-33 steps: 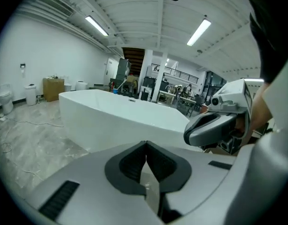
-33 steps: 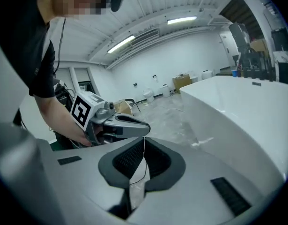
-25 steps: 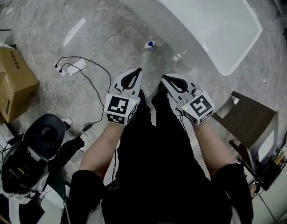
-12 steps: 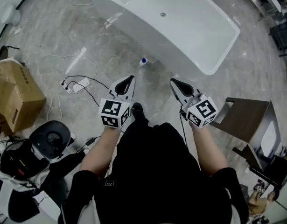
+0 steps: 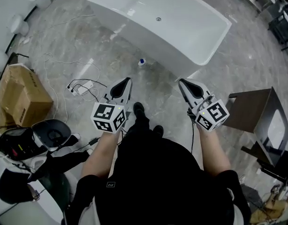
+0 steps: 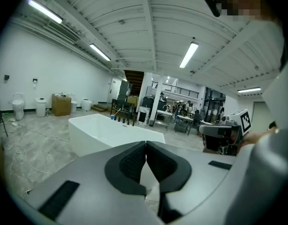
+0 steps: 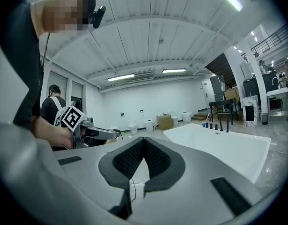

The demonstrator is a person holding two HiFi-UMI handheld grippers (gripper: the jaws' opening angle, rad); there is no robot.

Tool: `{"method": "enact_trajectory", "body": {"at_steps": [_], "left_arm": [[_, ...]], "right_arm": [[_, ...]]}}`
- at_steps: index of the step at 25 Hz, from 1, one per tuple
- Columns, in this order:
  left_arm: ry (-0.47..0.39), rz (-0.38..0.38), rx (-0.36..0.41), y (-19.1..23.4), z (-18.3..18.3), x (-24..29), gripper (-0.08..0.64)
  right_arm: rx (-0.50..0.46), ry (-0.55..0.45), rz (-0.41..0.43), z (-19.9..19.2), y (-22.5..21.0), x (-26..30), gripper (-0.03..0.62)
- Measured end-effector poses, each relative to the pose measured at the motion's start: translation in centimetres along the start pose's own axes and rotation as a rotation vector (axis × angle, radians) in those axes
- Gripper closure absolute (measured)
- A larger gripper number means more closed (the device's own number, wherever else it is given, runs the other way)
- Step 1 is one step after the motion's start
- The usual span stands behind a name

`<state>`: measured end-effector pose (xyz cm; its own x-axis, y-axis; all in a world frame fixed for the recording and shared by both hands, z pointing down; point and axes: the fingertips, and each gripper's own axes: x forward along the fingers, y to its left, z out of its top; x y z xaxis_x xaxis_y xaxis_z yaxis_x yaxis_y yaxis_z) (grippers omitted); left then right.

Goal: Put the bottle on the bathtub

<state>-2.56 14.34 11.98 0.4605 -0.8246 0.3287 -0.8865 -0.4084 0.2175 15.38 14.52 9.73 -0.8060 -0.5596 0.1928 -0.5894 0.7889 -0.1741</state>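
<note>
Cardboard box (image 5: 22, 95) sits far left. Next, the left gripper (image 5: 126, 81) is clenched on nothing. The small bottle (image 5: 142, 62) sits on the floor ahead, just beside the bathtub (image 5: 181, 55). The right gripper (image 5: 182, 83) is likewise clenched and empty. Nothing is done yet: reaching, grasping and placing are all left.

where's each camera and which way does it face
Head view: on the person's head, steeply down at bottle and bathtub; forearms, left gripper, right gripper show.
Left gripper view: on left gripper, level across the room; shut jaws show.
Right gripper view: on right gripper, likewise; shut jaws show.
Shared: both gripper views catch the bathtub.
</note>
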Motion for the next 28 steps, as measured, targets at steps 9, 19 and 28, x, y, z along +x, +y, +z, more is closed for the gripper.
{"method": "enact_trajectory", "body": {"at_steps": [9,19,28], "left_arm": [[0.003,0.016,0.088,-4.0,1.9,-5.8,0.543],[-0.039,0.057,0.126,-0.8,3.9,-8.7,0.543],[-0.069,0.046,0.113,0.7,5.2,-8.8,0.543]], "right_arm": [[0.008,-0.059,0.030,2.0,4.1,-6.6,0.565],[-0.010,-0.143,0.017,5.2,7.2,-2.9,0.565],[-0.054,-0.130,0.009,6.8,8.9,-1.1,0.565]]}}
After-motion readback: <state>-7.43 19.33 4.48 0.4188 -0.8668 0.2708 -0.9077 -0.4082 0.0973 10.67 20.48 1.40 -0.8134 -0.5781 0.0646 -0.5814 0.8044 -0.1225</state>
